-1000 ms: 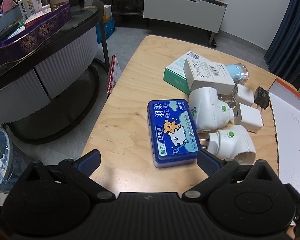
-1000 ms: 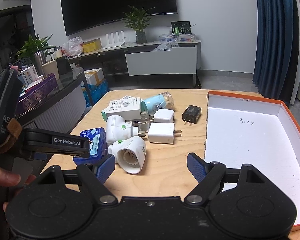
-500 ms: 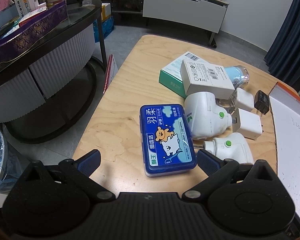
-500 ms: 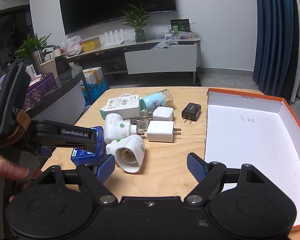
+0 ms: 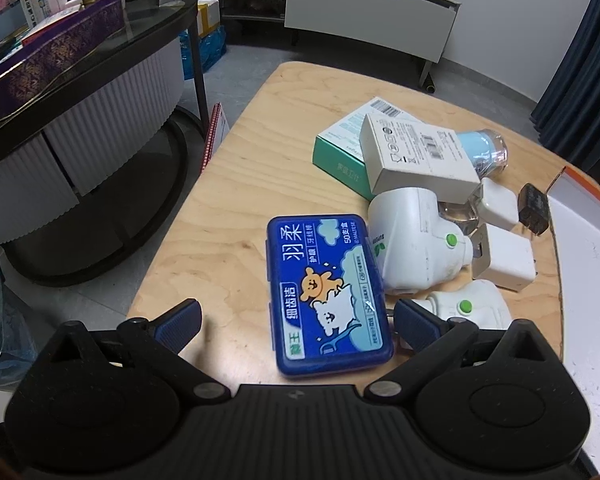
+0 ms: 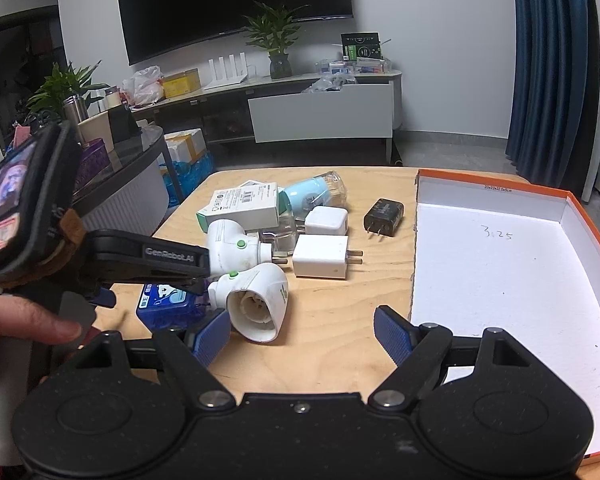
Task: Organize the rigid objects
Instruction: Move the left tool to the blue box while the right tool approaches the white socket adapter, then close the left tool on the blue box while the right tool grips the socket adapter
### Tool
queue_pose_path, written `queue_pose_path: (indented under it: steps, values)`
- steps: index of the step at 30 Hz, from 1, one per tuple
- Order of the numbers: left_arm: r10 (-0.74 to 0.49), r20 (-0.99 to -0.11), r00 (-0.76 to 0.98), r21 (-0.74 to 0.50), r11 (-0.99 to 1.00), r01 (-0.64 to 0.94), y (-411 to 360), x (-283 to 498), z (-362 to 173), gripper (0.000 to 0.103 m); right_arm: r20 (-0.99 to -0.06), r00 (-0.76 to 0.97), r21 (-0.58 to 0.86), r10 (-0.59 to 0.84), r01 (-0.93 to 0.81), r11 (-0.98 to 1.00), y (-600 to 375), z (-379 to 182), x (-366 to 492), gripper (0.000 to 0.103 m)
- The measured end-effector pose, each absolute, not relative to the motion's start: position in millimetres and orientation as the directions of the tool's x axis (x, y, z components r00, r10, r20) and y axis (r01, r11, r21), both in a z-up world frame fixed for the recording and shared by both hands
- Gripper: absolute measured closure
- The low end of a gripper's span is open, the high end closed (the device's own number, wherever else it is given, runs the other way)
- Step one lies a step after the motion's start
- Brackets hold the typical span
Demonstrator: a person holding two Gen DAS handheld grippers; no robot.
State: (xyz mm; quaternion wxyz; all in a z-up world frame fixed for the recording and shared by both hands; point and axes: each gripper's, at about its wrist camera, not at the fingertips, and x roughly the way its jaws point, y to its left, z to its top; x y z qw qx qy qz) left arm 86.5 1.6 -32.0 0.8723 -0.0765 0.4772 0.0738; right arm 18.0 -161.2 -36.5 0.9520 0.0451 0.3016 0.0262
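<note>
Progress: nothing sorted yet. White tray w/ orange rim, ahead-right of right claw, holds no items.

Left claw spread wide, blue floss box betw its fingers, not gripped.

Right claw wide, empty.

All else (2 white plug-in units, chargers, cartons) clustered just ahead of the claws; all still to move.

Left gripper held low, jaws spread wide. Right gripper likewise spread wide, level, empty.
</note>
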Motion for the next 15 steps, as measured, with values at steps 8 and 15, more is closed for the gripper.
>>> queue_pose_path:
  steps: [8,15]
  values:
    - [0.068,-0.846,0.529,-0.047,0.979,-0.201,19.8,84.4,-45.8,0.000,-0.577,0.814,0.097,0.073,-0.020,0.995,-164.5,-39.6,20.7,0.010]
    - [0.069,-0.816,0.573,-0.008,0.991,-0.130,21.7,89.8,-47.8,0.004,-0.590,0.800,0.086,0.106,-0.069,0.994,-147.5,-46.7,39.0,0.010]
